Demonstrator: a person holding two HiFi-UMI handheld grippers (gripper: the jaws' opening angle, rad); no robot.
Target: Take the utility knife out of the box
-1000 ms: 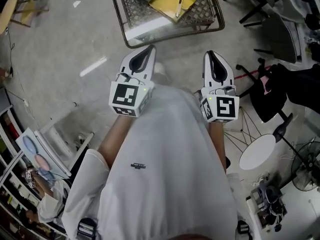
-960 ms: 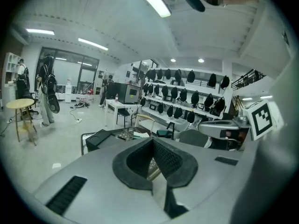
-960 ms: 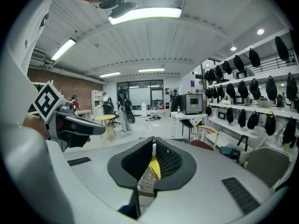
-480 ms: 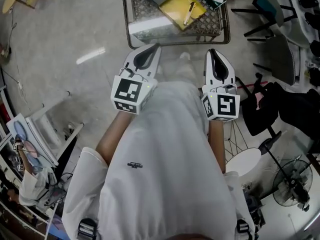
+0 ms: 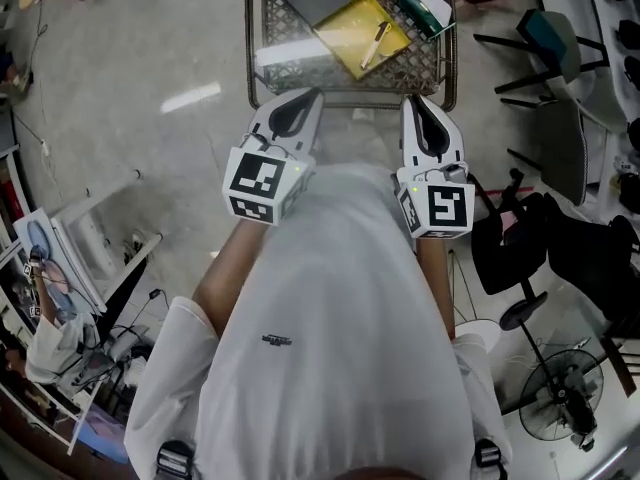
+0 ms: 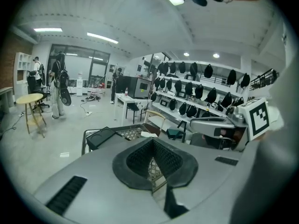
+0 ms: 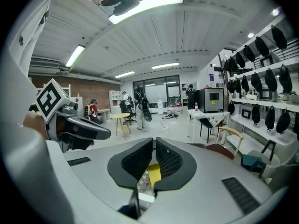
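Two grippers stick out past the white shirt (image 5: 320,308). The left gripper (image 5: 303,100) has its jaws fully closed on nothing, and the right gripper (image 5: 420,110) is pinched to a thin slit, empty too. Just beyond sits the wire box (image 5: 249,38), with what looks like the utility knife (image 5: 376,42) lying on a yellow pad (image 5: 345,28).
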